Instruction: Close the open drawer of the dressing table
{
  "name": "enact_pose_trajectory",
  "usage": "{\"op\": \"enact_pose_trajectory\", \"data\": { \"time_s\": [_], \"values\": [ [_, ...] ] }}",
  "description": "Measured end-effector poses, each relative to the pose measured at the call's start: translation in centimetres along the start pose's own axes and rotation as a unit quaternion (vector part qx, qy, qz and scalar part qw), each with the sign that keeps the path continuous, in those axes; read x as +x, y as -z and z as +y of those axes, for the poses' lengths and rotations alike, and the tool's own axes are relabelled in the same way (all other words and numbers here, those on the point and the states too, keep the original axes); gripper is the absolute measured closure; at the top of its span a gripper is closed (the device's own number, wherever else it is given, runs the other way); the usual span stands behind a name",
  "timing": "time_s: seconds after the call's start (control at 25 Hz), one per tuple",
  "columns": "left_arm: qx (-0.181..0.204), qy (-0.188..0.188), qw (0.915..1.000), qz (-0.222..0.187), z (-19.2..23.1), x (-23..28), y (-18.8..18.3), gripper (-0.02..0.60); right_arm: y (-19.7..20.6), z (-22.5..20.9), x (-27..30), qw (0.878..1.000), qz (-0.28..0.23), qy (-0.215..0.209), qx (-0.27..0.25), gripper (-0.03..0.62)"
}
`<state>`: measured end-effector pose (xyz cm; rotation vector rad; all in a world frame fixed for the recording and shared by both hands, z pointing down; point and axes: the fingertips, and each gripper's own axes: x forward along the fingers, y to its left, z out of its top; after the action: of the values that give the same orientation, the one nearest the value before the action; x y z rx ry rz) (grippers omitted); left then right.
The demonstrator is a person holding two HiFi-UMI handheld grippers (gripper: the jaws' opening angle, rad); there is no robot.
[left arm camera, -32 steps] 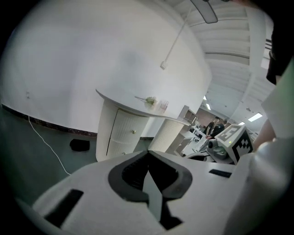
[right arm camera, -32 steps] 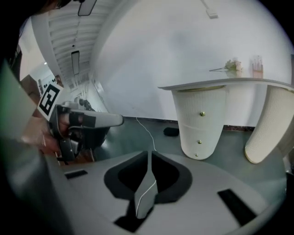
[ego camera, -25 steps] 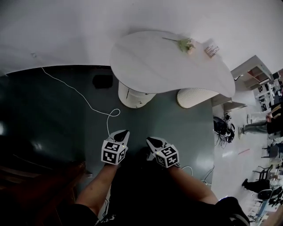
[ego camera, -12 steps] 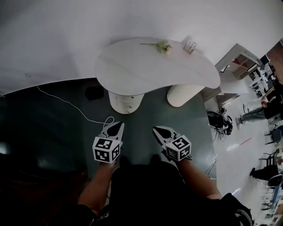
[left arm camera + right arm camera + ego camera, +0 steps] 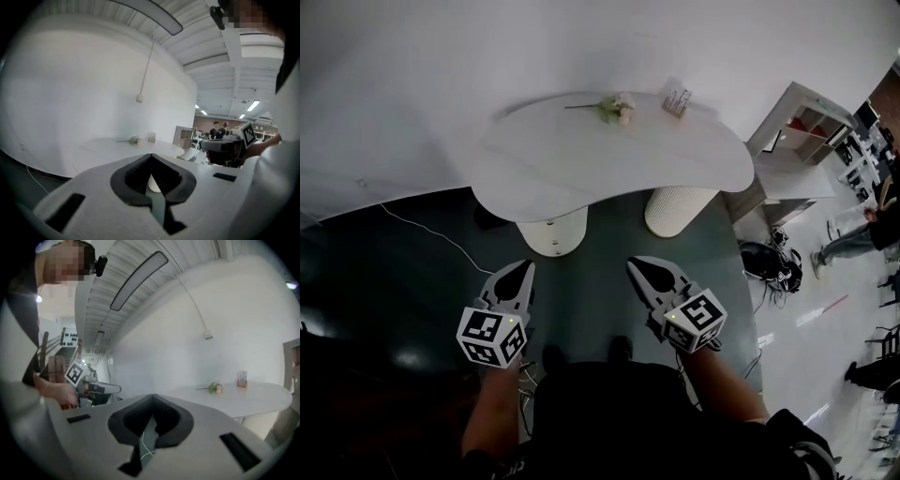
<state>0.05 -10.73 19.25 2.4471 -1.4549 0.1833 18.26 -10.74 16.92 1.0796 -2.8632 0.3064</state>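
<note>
A white cable (image 5: 422, 228) is lying across the dark floor (image 5: 600, 272) at the left. The left gripper (image 5: 523, 270) is hovering above that floor, its jaws meeting and holding nothing. Ahead, well apart from both grippers, the dressing table (image 5: 581, 159) is standing against the wall (image 5: 581, 47), with a flower (image 5: 614, 106) lying on top. Its drawer is too small to make out. The right gripper (image 5: 639, 269) is hovering alongside, its jaws having just been closing and now together, empty.
</note>
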Motion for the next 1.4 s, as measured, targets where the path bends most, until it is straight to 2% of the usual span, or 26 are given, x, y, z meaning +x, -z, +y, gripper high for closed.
{"op": "enact_pose_trajectory", "data": {
  "time_s": [0.08,0.28,0.52,0.8,1.04,1.24,1.4],
  "values": [
    [0.013,-0.004,0.9999,-0.009,-2.4,1.1,-1.0,0.572,-1.6,-2.0,-2.0,1.0,-0.022,-0.01,0.004,0.591],
    [0.021,-0.026,0.999,-0.029,-6.0,3.7,-2.2,0.574,-3.6,-6.7,-5.5,0.999,-0.032,-0.02,-0.002,0.591],
    [0.034,-0.036,0.9981,-0.036,-7.0,4.3,-3.6,0.572,-6.1,-8.9,-6.2,0.998,-0.057,-0.003,-0.017,0.591],
    [0.049,-0.043,0.9966,-0.051,-5.0,2.9,-5.5,0.572,-8.0,-5.7,-3.6,0.996,-0.072,-0.017,-0.054,0.591],
    [0.046,-0.048,0.9964,-0.054,-3.0,1.3,-5.5,0.572,-6.8,-3.5,-2.1,0.997,-0.066,-0.02,-0.04,0.591],
    [0.037,-0.047,0.9971,-0.047,-1.4,0.7,-5.0,0.572,-6.3,-2.0,-1.2,0.997,-0.071,-0.028,-0.005,0.591],
    [0.037,-0.046,0.997,-0.049,-0.8,0.3,-5.1,0.572,-6.0,-1.5,-0.9,0.998,-0.062,-0.024,-0.016,0.591]
  ]
}}
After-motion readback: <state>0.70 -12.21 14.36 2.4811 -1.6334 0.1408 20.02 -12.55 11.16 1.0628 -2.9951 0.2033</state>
